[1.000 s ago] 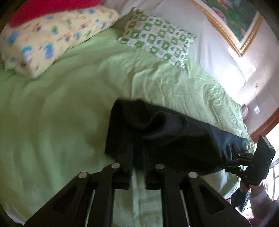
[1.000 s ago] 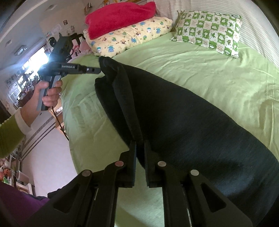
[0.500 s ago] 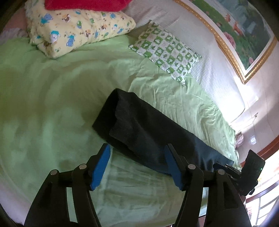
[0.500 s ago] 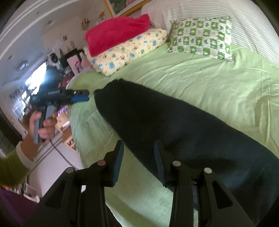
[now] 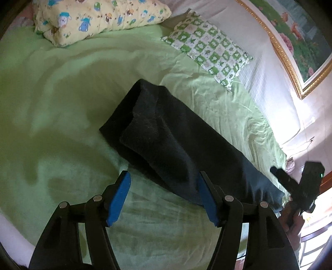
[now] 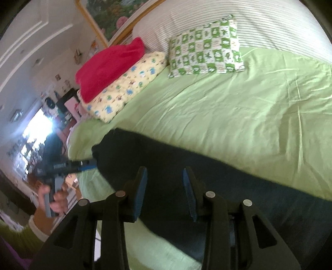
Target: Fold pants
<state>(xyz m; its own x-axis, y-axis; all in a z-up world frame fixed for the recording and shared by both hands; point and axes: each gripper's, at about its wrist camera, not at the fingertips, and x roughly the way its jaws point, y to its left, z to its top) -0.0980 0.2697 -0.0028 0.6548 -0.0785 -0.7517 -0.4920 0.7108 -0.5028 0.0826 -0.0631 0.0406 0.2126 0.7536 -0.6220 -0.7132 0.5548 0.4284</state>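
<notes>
Green sheet (image 5: 62,116) covers a bed that fills both views, with a striped headboard cushion (image 6: 259,22) and a gold-framed painting (image 5: 290,47) on the wall behind it. Dark pants (image 5: 178,145) lie flat on the sheet as a long band, folded lengthwise with one leg on the other.

From the left wrist view, the left gripper (image 5: 164,197) hangs over the near edge of the pants with its blue-padded fingers (image 5: 119,197) spread wide. Nothing is pinched: the left pad is over bare sheet, the right pad sits at the cloth's edge, and the cuff end lies ahead of the fingers. Its jaws have just been opening. Beyond the fingers are a yellow cartoon pillow (image 5: 99,18) and a green checked pillow (image 5: 209,49). To the right of the fingers, at the far end of the pants, the right gripper (image 5: 278,174) shows in a hand.

From the right wrist view, the right gripper (image 6: 165,193) hovers above the pants (image 6: 186,176) with its fingers partly apart and no cloth caught between them; its jaws have also just been opening. Left of these fingers the left gripper (image 6: 91,164) sits just beside the cuff end, held by a hand (image 6: 54,199) in a green sleeve (image 6: 18,236). Ahead lies a red blanket (image 6: 110,66) on the yellow pillow.
</notes>
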